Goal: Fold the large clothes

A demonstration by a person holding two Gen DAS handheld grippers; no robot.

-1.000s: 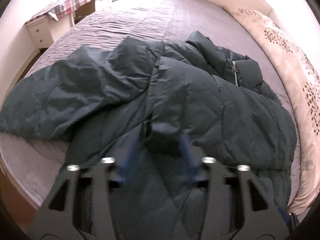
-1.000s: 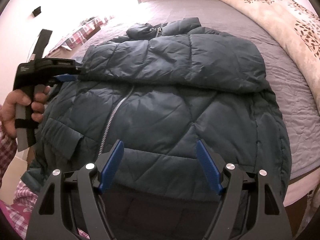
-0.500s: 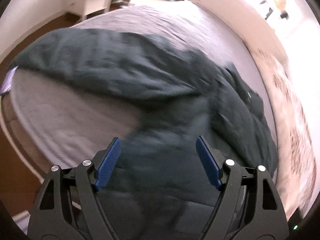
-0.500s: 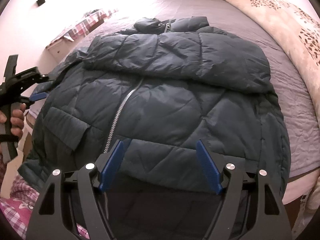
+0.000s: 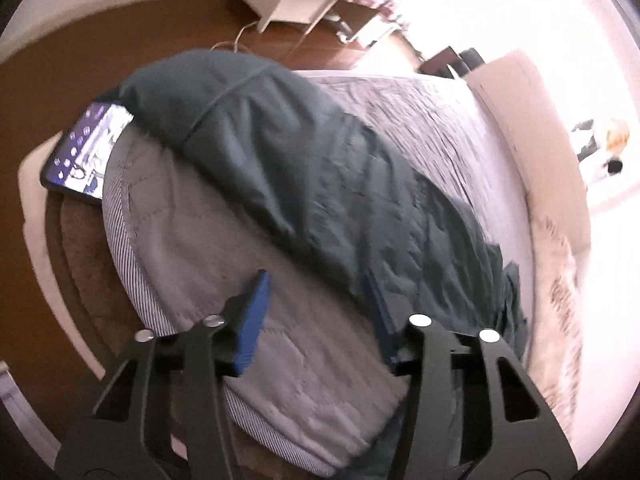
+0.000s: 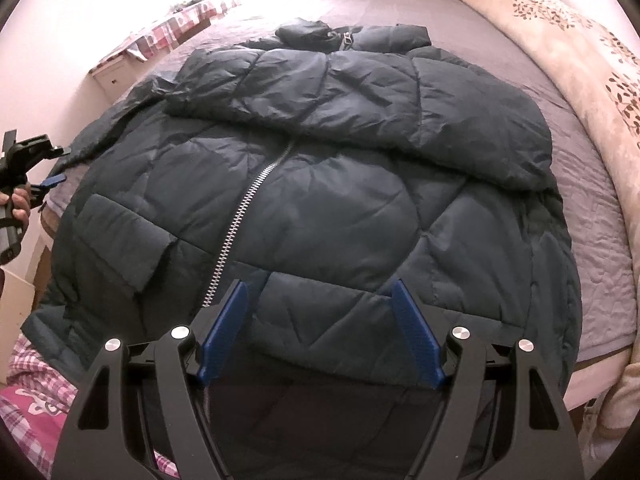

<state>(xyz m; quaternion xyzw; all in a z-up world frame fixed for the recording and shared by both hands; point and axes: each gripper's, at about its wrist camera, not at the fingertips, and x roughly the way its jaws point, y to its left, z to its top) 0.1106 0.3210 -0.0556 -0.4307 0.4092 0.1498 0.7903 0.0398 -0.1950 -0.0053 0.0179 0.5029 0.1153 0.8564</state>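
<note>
A dark teal puffer jacket (image 6: 340, 200) lies front up on the bed, silver zipper (image 6: 248, 200) down its middle and one sleeve (image 6: 360, 100) folded across the chest. My right gripper (image 6: 320, 320) hovers open over the hem, nothing between its pads. In the left wrist view the other sleeve (image 5: 288, 152) stretches out to the bed's corner. My left gripper (image 5: 318, 304) is beside that sleeve over bare quilt, its jaws closing; the right-hand fingertip (image 5: 372, 292) is at the sleeve's edge and no cloth is pinched. A hand holds the left gripper (image 6: 54, 179) at the far left of the right wrist view.
The grey quilted bedspread (image 5: 280, 360) covers the bed. A device with a lit screen (image 5: 84, 148) lies at the bed's corner above the brown floor (image 5: 100, 48). A floral duvet (image 6: 580, 60) lies along the right side. A white desk (image 5: 280, 4) stands beyond.
The left gripper let go of the jacket fold, swung left off the jacket to the bed's corner and rolled; its jaws opened wide, then narrowed. The right gripper stayed over the hem.
</note>
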